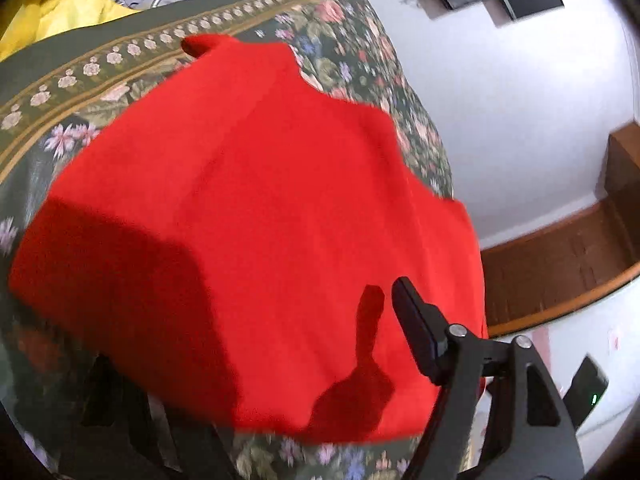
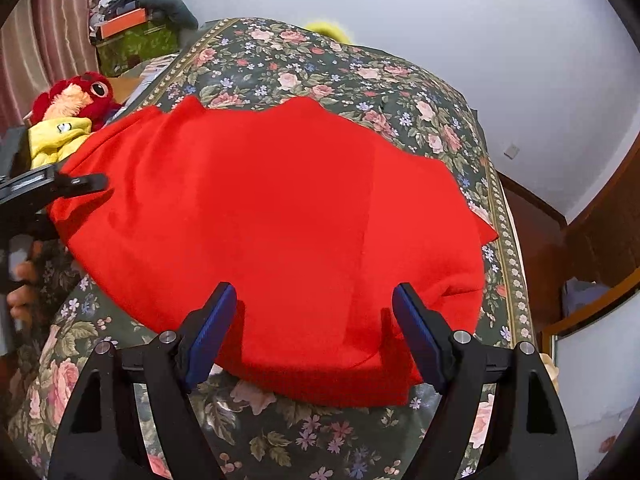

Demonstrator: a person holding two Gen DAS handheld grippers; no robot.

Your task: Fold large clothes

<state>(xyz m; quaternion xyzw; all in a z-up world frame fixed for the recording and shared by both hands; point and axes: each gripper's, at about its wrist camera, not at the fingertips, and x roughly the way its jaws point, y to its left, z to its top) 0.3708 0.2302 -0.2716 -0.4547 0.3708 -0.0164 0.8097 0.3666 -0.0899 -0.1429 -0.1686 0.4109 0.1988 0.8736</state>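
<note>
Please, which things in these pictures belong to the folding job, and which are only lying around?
Belong to the job:
- red garment, spread on the floral bedspread
- right gripper, open above its near edge
- left gripper, at its left side

Only lying around:
- red plush toy
- yellow plush toy
- orange box

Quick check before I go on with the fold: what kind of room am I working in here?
Most likely a bedroom at home. The red garment lies on a floral bedspread, plush toys are piled at its edge, and a curtain hangs behind.
</note>
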